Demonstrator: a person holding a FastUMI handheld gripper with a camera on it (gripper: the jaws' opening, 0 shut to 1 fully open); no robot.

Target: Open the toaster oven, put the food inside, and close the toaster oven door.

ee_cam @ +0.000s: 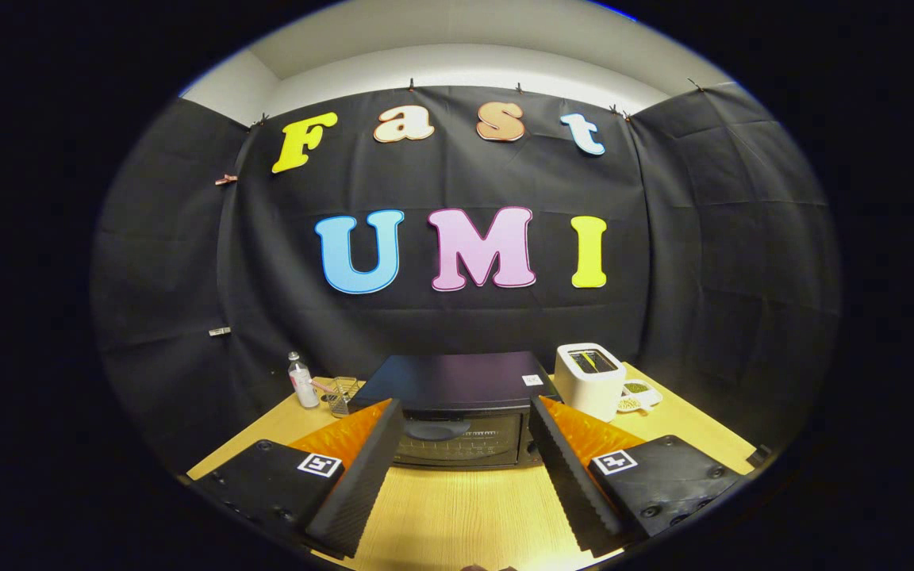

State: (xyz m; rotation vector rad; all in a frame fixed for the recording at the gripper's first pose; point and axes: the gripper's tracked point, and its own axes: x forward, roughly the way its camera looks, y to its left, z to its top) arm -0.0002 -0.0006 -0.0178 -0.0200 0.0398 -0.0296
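Standing just beyond the spread, empty tool (465,412), the shut toaster oven (457,416) is flanked on the counter (465,507) by a white toaster (590,379), a bottle (302,381) and a wire basket (341,395).

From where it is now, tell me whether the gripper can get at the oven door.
Probably yes: the gripper has its jaws open with bare table ahead, and the shut oven door faces it unblocked.

Toaster oven (457,412): black, boxy, flat matte top, standing upright on the wooden table at 12 o'clock beyond the fingertips. Glass door faces the camera, closed. Food not discernible through the dim glass.
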